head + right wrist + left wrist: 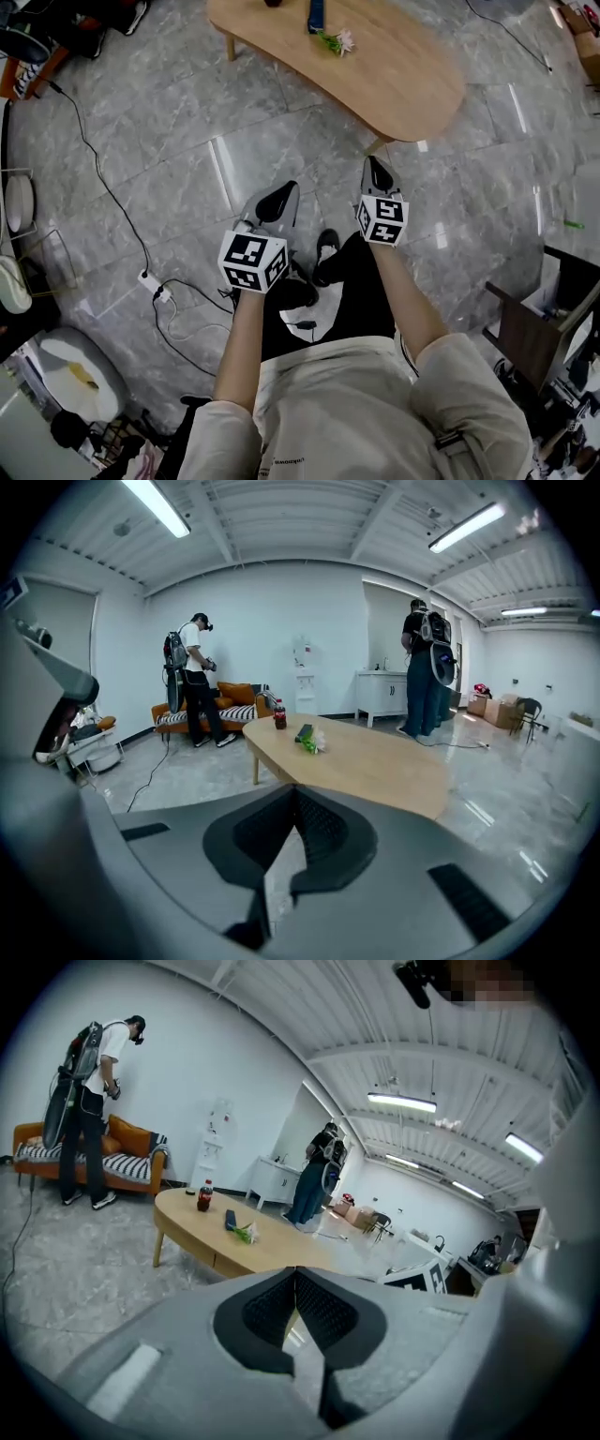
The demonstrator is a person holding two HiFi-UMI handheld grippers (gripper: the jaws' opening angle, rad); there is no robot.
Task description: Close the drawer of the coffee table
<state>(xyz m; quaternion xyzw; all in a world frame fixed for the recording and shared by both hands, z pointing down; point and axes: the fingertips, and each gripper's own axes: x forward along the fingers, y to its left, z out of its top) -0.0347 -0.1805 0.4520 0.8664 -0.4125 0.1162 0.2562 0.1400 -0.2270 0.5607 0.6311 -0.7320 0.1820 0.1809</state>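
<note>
The oval wooden coffee table (394,75) stands on the grey tiled floor ahead of me. It carries a cola bottle (279,715), a dark flat device (316,14) and a small flower sprig (336,40). In the left gripper view a drawer front (202,1252) shows in the table's side and looks flush with it. My left gripper (284,192) and right gripper (373,169) hang side by side over the floor, short of the table's near end. Both point at the table. Each one's jaws meet at the tip with nothing between them (296,1271) (294,794).
A black cable and a white power strip (155,286) lie on the floor at my left. At my right stands a dark side table (534,333). Beyond the coffee table there is an orange sofa (225,705) with a person (192,677) in front of it, and another person (422,667) by a white cabinet.
</note>
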